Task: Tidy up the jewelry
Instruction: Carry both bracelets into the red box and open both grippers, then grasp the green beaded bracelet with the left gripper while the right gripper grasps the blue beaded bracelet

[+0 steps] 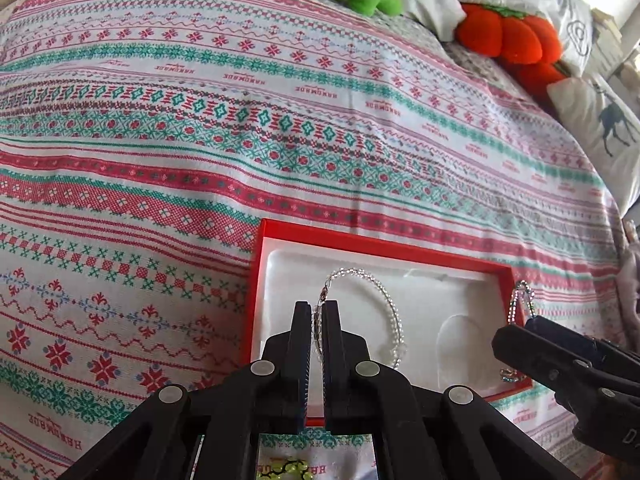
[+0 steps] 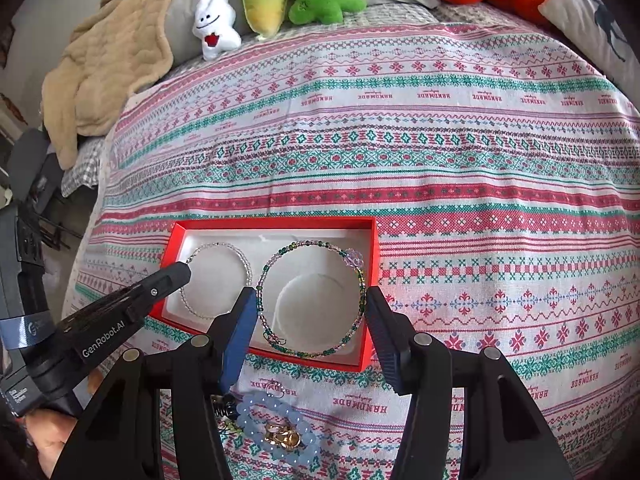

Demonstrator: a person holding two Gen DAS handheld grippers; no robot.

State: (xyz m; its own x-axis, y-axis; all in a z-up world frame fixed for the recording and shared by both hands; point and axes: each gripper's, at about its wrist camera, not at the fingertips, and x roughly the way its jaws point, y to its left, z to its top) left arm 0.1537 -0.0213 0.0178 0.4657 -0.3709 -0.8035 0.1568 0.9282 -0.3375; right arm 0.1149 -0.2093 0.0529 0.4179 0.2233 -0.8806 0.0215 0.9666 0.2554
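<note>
I've got the left gripper (image 1: 319, 312) clamped on the clear bracelet (image 2: 216, 280) inside the red box (image 2: 276, 222); right gripper (image 2: 310, 312) gapes, straddling the green bracelet (image 2: 312, 300) there. Next, I reckon: release, fetch the blue bracelet (image 2: 276, 428) below the box.

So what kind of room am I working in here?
Most likely a bedroom, on a bed: plush toys and pillows line the far edge, and the red jewelry box sits on a patterned cloth spread like a bedcover.
</note>
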